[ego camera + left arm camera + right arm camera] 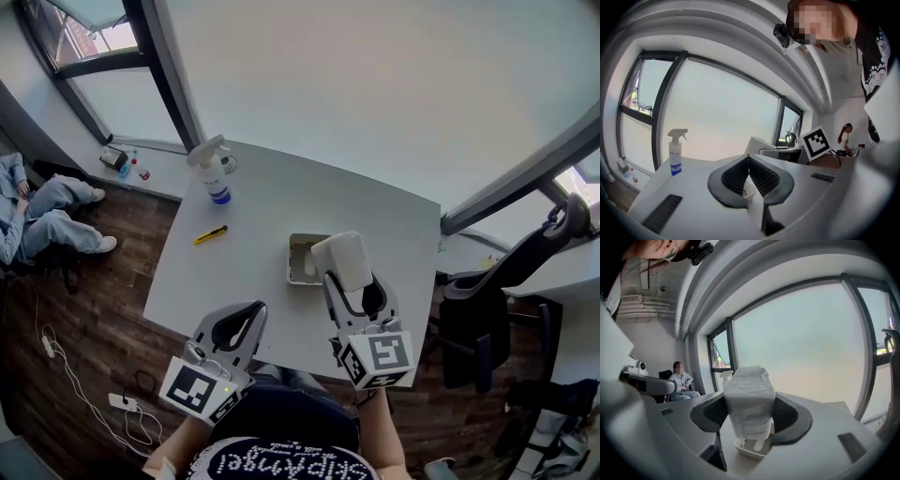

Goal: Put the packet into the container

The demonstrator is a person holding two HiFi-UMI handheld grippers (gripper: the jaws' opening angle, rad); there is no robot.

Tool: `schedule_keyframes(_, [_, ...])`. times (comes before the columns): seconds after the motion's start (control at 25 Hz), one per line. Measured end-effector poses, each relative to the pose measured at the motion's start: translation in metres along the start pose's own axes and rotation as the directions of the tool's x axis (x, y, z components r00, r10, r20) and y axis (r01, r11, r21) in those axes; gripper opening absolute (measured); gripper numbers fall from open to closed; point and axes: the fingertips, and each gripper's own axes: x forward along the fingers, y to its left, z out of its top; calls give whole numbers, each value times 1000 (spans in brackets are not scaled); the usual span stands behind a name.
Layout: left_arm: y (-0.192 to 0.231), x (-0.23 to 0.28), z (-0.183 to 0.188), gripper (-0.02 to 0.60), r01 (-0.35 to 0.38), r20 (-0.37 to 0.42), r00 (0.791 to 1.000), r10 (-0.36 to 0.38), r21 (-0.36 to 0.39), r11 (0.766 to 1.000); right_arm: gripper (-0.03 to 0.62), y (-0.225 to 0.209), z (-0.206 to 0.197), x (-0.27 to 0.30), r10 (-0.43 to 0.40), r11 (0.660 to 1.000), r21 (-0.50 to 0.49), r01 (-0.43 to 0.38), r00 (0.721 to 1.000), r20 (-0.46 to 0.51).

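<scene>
Table (253, 216) — packet (343, 260) in right gripper (352, 281) (above container (292, 258))

Right half of container (294, 261) behind packet (343, 261); seated person (45, 212) partly off-frame.

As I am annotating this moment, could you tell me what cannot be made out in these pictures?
The container: in the head view its right side is hidden by the packet held in the right tongs.
The white item inside it: partly hidden under the packet in the right gripper view, so unidentifiable.
The spray bottle label: print too small in every view.
</scene>
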Motion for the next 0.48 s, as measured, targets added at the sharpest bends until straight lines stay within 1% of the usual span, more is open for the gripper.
schedule_keyframes(0.2, [1, 1, -1, 8, 1, -3, 1000, -1, -5, 1000, 270, 1, -13, 21, 9, 1000, -13, -10, 999, -32])
schedule_keyframes(0.48, [6, 2, -3, 8, -2, -10, 1000, 1, -9, 1000, 270, -3, -36, 40, -1, 999, -39, -3, 996, -84])
